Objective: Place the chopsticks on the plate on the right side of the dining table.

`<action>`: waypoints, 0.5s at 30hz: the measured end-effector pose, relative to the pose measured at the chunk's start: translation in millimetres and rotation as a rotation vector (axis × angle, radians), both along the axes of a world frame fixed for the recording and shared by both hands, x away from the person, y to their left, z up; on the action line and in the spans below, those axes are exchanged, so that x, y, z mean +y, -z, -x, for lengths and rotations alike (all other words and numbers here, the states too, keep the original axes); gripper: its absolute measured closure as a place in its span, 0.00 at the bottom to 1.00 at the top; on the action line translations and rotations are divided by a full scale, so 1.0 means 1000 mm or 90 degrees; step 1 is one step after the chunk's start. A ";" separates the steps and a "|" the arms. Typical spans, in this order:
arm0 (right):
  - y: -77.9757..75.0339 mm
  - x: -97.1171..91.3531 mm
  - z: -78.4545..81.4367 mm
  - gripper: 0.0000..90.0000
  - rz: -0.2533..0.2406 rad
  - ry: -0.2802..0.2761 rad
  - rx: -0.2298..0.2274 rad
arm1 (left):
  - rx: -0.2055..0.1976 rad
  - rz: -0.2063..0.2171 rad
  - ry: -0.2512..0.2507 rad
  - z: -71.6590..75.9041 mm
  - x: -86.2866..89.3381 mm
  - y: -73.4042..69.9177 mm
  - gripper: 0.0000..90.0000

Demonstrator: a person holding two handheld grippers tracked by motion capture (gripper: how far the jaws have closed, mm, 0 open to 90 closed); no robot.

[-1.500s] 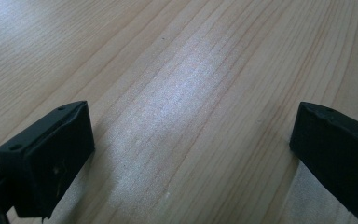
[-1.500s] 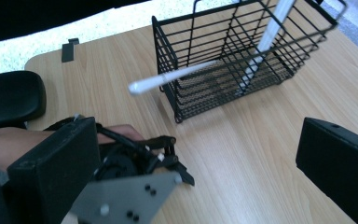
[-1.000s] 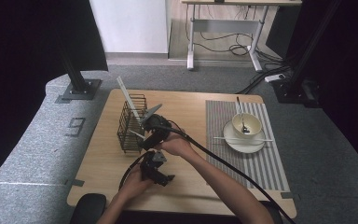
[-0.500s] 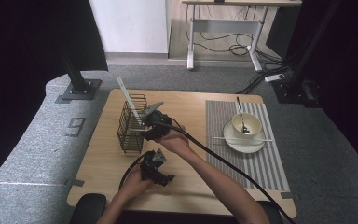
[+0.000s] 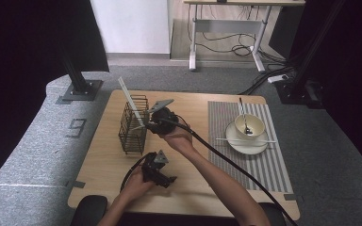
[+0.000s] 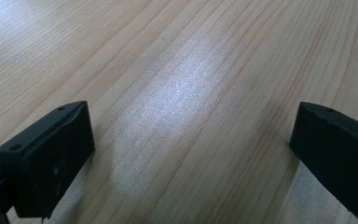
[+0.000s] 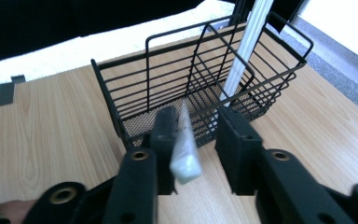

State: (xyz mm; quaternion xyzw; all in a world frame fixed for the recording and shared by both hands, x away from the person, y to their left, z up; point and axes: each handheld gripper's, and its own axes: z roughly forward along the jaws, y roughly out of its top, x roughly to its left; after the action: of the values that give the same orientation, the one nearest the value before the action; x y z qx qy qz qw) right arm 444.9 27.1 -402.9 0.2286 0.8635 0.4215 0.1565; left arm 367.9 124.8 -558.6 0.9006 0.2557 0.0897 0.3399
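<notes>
Looking down from the high view, I am seeing a grey striped placemat (image 5: 264,155) lying at three o'clock on the light wooden surface (image 5: 99,165), carrying a cream plate (image 5: 247,143) with a cream bowl (image 5: 250,126) on it and a spoon standing in the bowl. A white stick (image 5: 245,140) is lying across the plate. Nothing is standing between my hands and the basket.

The black wire basket (image 7: 205,88) is standing upright at about ten o'clock on the surface, and a long white chopstick (image 7: 247,46) is leaning in its far corner, poking out over the rim. In the right gripper view a second pale, translucent white stick (image 7: 184,144) is pointing toward the basket's near wall, its blunt end nearest the camera.

My right gripper (image 7: 193,135) is hovering just beside the basket; its fingers have just been closing and are now standing narrow, the stick lying against the left finger, while a gap is showing on the other side. My left gripper (image 6: 191,140) is resting low at six o'clock, fingers spread wide over bare wood, holding nothing.
</notes>
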 end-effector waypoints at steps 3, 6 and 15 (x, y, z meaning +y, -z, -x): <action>-0.001 -0.001 -0.001 0.86 -0.005 0.003 -0.013 | 0.000 0.000 0.000 0.000 0.000 0.000 0.00; -0.001 -0.002 -0.001 0.90 -0.021 -0.010 -0.014 | 0.000 0.000 0.000 0.000 0.000 0.000 0.00; -0.006 -0.004 0.002 0.91 -0.023 -0.019 -0.018 | 0.000 0.000 0.000 0.000 0.000 0.000 0.00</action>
State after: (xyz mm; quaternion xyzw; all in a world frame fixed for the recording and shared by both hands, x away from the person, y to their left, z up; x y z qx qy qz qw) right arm 442.5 22.9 -397.2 0.2125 0.8568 0.4425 0.1581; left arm 367.9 124.8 -558.6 0.9005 0.2558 0.0898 0.3400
